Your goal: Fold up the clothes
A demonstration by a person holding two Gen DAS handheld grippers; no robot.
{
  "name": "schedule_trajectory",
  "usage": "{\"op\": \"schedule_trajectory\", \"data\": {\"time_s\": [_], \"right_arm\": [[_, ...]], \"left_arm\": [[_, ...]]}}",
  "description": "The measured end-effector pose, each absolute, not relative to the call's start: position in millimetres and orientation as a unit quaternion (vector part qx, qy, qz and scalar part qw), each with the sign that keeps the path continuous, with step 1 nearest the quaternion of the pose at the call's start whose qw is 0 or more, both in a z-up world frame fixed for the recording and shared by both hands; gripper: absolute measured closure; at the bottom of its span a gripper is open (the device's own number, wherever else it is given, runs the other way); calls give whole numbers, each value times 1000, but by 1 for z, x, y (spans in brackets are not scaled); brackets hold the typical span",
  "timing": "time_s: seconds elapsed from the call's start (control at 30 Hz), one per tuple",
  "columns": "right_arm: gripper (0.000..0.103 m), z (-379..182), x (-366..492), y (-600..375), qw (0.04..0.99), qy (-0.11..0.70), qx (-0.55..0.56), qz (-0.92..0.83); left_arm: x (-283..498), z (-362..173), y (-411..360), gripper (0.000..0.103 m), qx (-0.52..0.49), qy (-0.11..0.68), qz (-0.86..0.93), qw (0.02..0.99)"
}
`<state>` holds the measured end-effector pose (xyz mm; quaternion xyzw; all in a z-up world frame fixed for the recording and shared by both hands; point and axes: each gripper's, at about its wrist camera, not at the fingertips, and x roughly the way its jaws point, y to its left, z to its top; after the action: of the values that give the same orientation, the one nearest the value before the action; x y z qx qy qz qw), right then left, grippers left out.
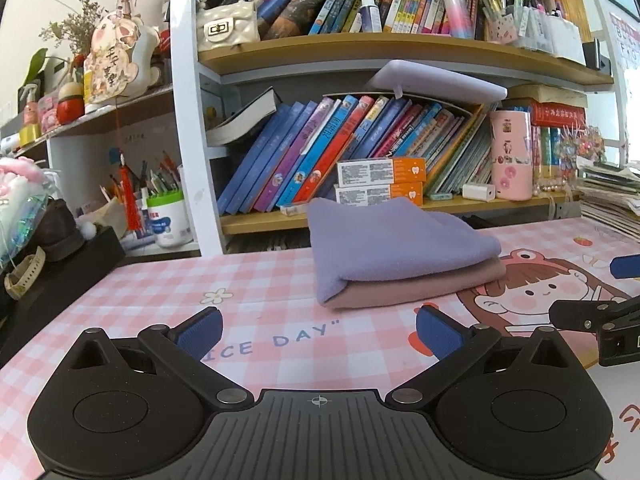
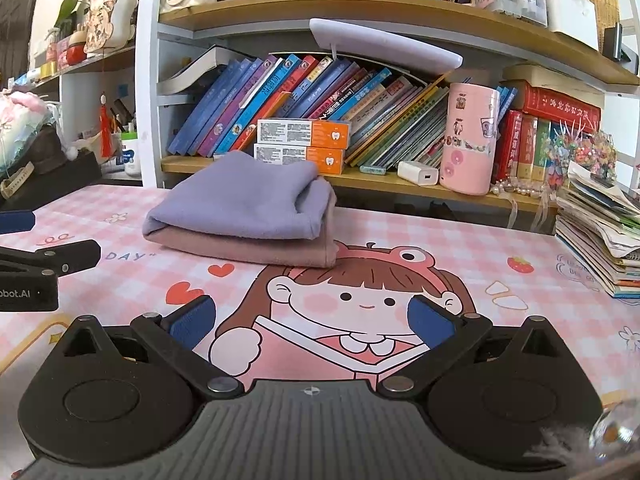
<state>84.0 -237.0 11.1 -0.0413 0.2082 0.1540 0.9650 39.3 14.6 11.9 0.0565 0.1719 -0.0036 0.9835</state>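
A folded purple garment (image 1: 392, 244) (image 2: 248, 204) lies on top of a folded pink garment (image 1: 416, 286) (image 2: 256, 250) near the back of the pink checked desk mat (image 1: 168, 284) (image 2: 460, 248). My left gripper (image 1: 320, 330) stands open in front of the stack, a short way off it, with nothing between its blue pads. My right gripper (image 2: 312, 322) is also open and empty, over the cartoon girl print, to the right of the stack. Each gripper shows at the edge of the other's view.
A bookshelf (image 1: 400, 46) (image 2: 360, 12) full of books stands right behind the stack. Two orange boxes (image 2: 302, 144), a white charger (image 2: 418, 172) and a pink cylinder (image 2: 470, 140) sit on its low shelf. A pile of books (image 2: 600, 240) lies at the right; a black box (image 1: 60, 276) at the left.
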Motion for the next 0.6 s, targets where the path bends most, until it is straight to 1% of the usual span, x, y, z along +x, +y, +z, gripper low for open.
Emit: {"op": "schedule_trajectory", "data": {"time_s": [0.6], "right_arm": [[0, 11, 85, -235, 964, 213, -46, 154]], "left_arm": [[40, 12, 16, 0, 51, 173, -4, 984]]}}
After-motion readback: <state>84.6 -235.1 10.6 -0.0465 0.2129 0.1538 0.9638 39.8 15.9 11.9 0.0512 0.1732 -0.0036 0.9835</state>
